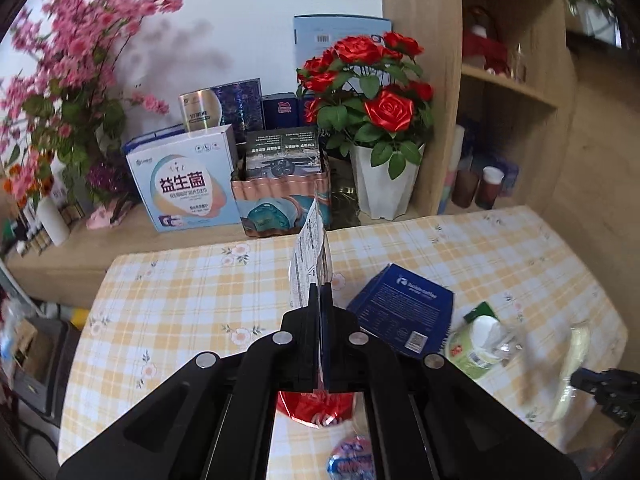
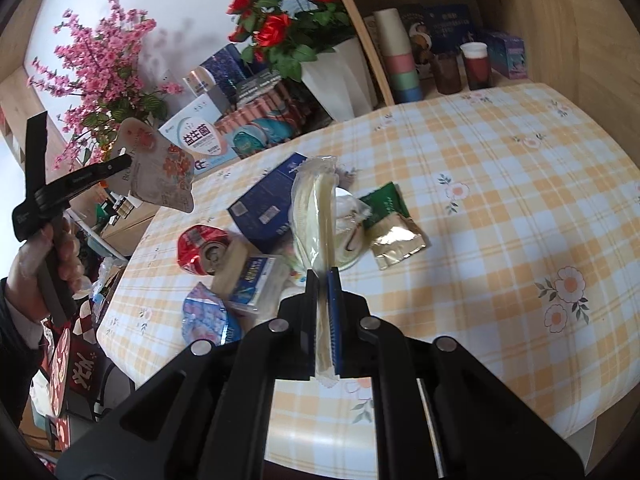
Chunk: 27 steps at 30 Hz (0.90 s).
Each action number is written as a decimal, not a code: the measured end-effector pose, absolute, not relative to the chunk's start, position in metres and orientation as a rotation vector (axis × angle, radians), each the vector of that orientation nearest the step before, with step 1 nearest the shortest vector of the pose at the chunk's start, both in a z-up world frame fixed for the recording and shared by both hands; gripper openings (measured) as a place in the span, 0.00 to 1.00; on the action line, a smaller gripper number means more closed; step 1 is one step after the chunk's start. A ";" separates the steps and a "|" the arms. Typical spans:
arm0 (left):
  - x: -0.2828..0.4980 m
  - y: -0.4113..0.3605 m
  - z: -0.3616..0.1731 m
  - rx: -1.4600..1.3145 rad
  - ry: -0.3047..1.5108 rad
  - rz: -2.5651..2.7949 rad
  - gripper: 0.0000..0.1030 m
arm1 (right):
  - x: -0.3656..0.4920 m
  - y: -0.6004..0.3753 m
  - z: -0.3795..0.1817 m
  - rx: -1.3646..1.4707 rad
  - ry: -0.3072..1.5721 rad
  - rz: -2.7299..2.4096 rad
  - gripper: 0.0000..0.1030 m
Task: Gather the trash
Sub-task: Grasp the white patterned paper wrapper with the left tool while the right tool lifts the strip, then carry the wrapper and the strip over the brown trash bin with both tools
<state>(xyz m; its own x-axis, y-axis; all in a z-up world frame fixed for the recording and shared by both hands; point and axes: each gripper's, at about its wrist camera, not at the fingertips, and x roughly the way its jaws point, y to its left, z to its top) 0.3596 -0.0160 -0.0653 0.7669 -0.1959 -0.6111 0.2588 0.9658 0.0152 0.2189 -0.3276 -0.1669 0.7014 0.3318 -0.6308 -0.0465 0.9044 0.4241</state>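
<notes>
My left gripper (image 1: 321,292) is shut on a flat printed wrapper (image 1: 310,252), held edge-on above the table; the right wrist view shows this wrapper (image 2: 160,168) lifted at the left. My right gripper (image 2: 322,276) is shut on a clear plastic bag with pale contents (image 2: 314,208), raised over the trash pile. On the checked tablecloth (image 2: 500,168) lie a blue box (image 2: 266,204), a red can (image 2: 202,250), a green and gold sachet (image 2: 394,224), a small blue-white pack (image 2: 256,284) and a blue-pink wrapper (image 2: 208,318).
Behind the table stand a rose pot (image 1: 386,176), pink blossom branches (image 1: 72,80) and several boxes (image 1: 184,180) on a wooden ledge. A wooden shelf (image 1: 516,80) with cups and jars is at the right. The table's front edge lies close to both grippers.
</notes>
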 end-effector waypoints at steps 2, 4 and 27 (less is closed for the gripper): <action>0.342 -0.007 -0.057 0.073 0.652 -0.268 0.01 | 0.214 -0.322 -0.159 0.392 0.758 0.225 0.09; 0.326 -0.001 -0.049 0.062 0.650 -0.282 0.01 | 0.208 -0.317 -0.152 0.385 0.746 0.235 0.09; 0.107 0.022 -0.062 -0.074 0.733 -0.346 0.01 | 0.106 -0.266 -0.102 0.296 0.688 0.299 0.09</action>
<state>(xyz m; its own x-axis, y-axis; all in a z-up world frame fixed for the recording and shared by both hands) 0.1067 0.0218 -0.0621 0.6889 -0.3348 -0.6429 0.2835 0.9407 -0.1862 0.1056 -0.2656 -0.1018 0.7336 0.3637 -0.5740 -0.1710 0.9163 0.3621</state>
